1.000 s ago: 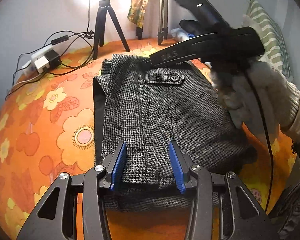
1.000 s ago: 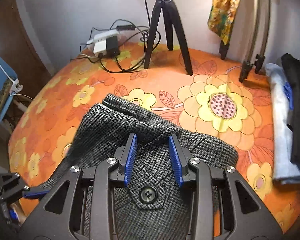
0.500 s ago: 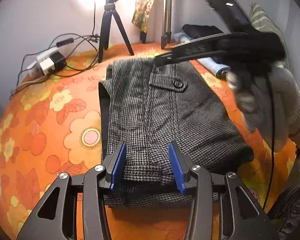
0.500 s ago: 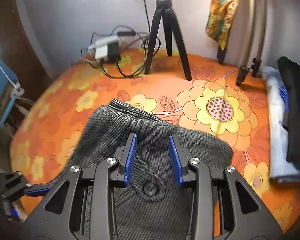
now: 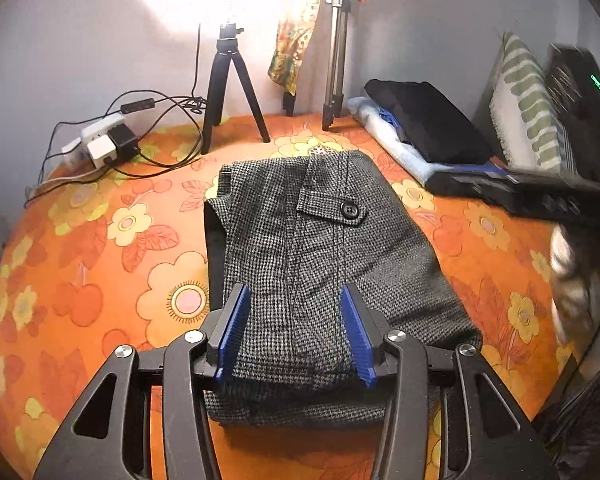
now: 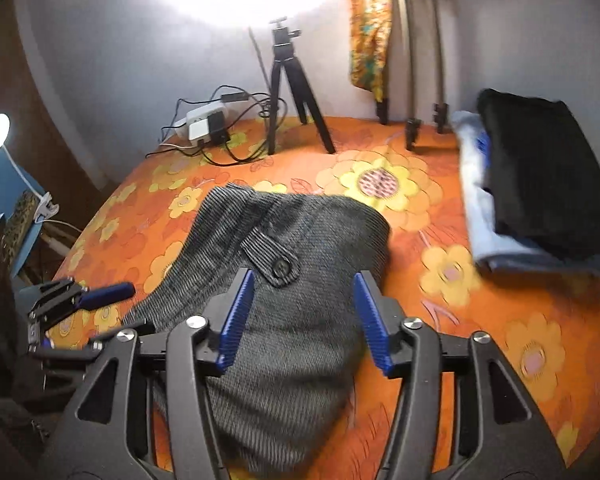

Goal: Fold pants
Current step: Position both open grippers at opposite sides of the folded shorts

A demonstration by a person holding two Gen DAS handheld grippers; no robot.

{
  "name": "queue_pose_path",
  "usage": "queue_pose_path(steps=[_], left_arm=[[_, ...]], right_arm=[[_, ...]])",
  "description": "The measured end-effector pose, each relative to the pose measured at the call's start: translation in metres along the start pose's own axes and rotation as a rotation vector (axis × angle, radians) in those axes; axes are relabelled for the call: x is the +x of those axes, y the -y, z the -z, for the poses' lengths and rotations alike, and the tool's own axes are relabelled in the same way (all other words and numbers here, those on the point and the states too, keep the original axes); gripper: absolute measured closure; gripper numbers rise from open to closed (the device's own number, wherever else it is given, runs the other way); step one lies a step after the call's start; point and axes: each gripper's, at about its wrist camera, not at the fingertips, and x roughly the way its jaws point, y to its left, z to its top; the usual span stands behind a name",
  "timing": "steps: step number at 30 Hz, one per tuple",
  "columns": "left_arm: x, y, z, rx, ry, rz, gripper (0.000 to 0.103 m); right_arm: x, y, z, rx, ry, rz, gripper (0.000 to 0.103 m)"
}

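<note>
Grey houndstooth pants (image 5: 324, 248) lie folded on the orange flowered bedspread (image 5: 100, 264), button flap up. My left gripper (image 5: 296, 332) hangs over their near edge. Its jaws are opening, and the blue pads stand apart either side of the flat cloth without pinching it. In the right wrist view the pants (image 6: 300, 240) are blurred. My right gripper (image 6: 304, 316) is above them, jaws opening wide, with nothing pressed between the pads. The left gripper (image 6: 136, 306) shows there at the far left. The right gripper (image 5: 460, 184) is a dark blur at the right, held by a gloved hand (image 5: 572, 280).
A stack of folded clothes (image 5: 424, 128), black on pale blue, lies at the back right beside a striped pillow (image 5: 528, 112). A small black tripod (image 5: 228, 92), a taller stand (image 5: 336, 60) and a power strip with cables (image 5: 100, 140) stand along the wall.
The right gripper has pulled off the far end of the pants, back, up and to the right, and its jaws have spread. The left gripper rose a little and widened slightly. The pants stayed put.
</note>
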Motion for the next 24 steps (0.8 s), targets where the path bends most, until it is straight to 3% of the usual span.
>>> queue_pose_path(steps=[7,14,20,24], left_arm=[[0.013,-0.031,-0.012,-0.178,-0.019,0.081,0.046],[0.032,-0.056,-0.014,-0.264,-0.043,0.055,0.038],[0.051,-0.085,-0.013,-0.407,-0.078,0.111,0.038],[0.059,-0.088,-0.013,-0.432,-0.087,0.113,0.038]], right_arm=[[-0.019,0.012,0.02,0.079,0.05,0.029,0.011],[0.004,0.025,0.024,0.169,-0.017,-0.048,0.011],[0.034,0.046,0.028,0.282,-0.08,-0.107,0.011],[0.045,0.056,0.029,0.313,-0.089,-0.107,0.011]])
